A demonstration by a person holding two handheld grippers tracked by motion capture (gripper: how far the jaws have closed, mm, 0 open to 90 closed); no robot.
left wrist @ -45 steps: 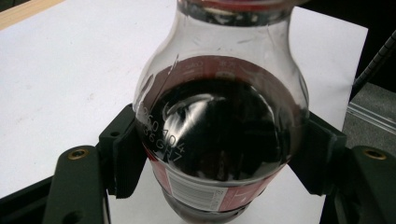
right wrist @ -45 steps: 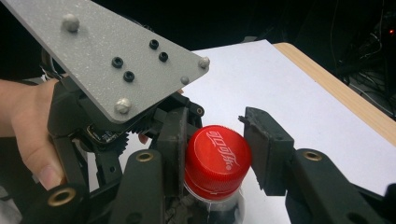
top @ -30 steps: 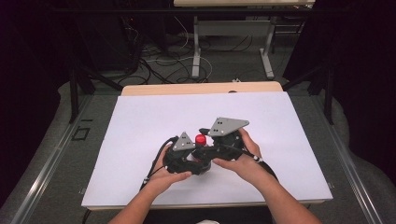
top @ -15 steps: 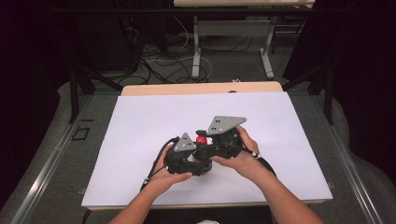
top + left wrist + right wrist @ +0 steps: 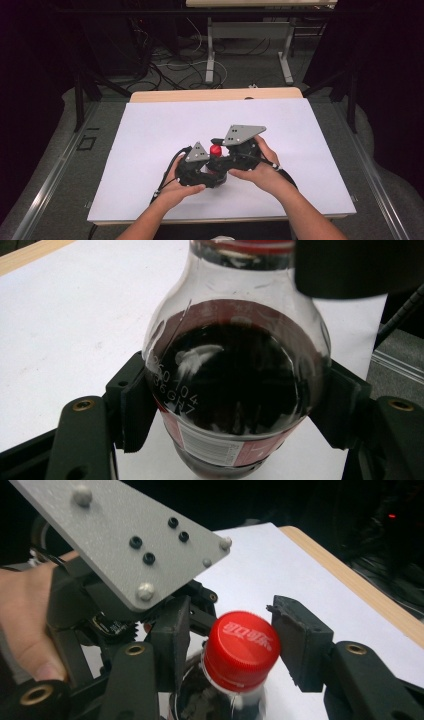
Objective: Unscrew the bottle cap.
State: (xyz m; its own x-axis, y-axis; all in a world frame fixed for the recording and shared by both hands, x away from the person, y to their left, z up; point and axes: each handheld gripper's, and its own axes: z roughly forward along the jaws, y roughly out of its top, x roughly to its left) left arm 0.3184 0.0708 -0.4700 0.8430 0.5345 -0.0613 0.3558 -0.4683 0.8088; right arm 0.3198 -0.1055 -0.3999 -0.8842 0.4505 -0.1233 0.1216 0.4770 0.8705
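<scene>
A clear bottle (image 5: 225, 390) of dark cola with a red label stands at the middle of the white table (image 5: 150, 130). My left gripper (image 5: 240, 375) is shut on its body, one black jaw pressed against each side. In the high view the left gripper (image 5: 212, 162) sits low beside the red cap (image 5: 215, 150). My right gripper (image 5: 230, 611) has its jaws either side of the red cap (image 5: 242, 647). One of its pads (image 5: 300, 640) is at the cap's rim, while a thin gap shows at the other jaw. The bottle neck is blurred.
The table's wooden back edge (image 5: 215, 95) lies beyond the white sheet. Past it are table legs and loose cables (image 5: 190, 65) on the floor. The person's hands (image 5: 260, 175) hold both grippers close together near the front of the table.
The right gripper has shifted slightly left and nearer, coming in over the cap. The left gripper has kept its hold on the bottle in place.
</scene>
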